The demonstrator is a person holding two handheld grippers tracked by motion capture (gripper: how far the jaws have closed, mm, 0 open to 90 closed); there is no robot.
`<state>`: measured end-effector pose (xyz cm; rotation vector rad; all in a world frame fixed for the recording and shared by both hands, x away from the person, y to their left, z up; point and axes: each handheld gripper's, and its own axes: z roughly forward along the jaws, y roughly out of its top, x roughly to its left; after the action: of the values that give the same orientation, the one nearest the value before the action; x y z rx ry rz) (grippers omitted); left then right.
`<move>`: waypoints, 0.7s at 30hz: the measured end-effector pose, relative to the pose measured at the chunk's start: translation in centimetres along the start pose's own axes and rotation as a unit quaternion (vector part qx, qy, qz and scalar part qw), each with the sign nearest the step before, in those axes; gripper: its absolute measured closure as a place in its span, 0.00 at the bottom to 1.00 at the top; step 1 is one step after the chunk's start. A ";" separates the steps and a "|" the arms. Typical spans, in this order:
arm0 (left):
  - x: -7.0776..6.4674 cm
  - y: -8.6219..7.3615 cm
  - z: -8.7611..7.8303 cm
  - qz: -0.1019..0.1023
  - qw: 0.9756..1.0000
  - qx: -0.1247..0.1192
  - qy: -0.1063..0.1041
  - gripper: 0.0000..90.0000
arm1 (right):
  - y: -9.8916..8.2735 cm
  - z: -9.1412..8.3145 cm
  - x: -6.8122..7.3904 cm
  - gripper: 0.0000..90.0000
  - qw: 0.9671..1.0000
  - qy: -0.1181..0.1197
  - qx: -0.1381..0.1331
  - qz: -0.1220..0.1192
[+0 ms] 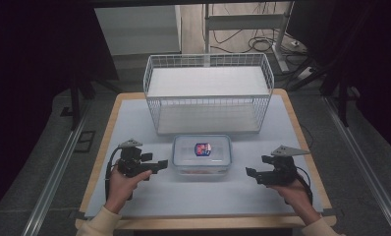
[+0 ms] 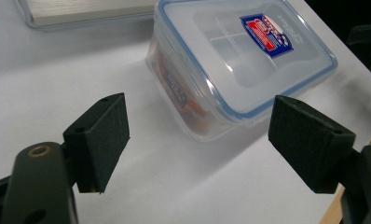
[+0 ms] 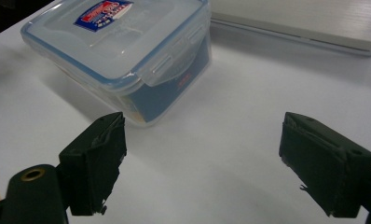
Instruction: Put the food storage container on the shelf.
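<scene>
Two open grippers flank the clear rectangular plastic food container [image 1: 202,154], which sits on the white table [image 1: 134,118] just in front of the white wire basket [image 1: 208,91]. The left gripper [image 1: 156,165] and right gripper [image 1: 251,173] hold nothing. Its smooth snap-on lid [image 2: 249,51] and slick walls could slip between the pads if squeezed unevenly. A red-and-blue label marks the lid; coloured contents show through.

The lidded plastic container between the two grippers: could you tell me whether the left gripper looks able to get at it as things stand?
Probably yes. The left gripper is open and points at the plastic container, with bare table between them. The wire basket stands behind, out of the way.
</scene>
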<state>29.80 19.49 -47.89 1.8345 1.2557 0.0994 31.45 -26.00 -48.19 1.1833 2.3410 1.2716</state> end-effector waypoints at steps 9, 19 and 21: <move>1.2 1.0 1.6 -0.024 1.000 0.000 -0.014 0.22 | 0.5 0.4 0.0 0.16 1.000 0.001 0.001 0.000; 1.1 2.6 5.3 -0.048 0.997 0.022 -0.053 0.21 | 1.2 0.7 -0.4 0.16 1.000 0.010 -0.003 0.016; 1.3 2.7 5.9 -0.053 0.997 0.029 -0.057 0.21 | 1.4 0.8 -0.4 0.16 1.000 0.013 -0.003 0.018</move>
<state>35.31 16.61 -50.08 1.7926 1.2838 -0.0989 32.84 -25.38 -47.65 1.2196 2.3415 1.3126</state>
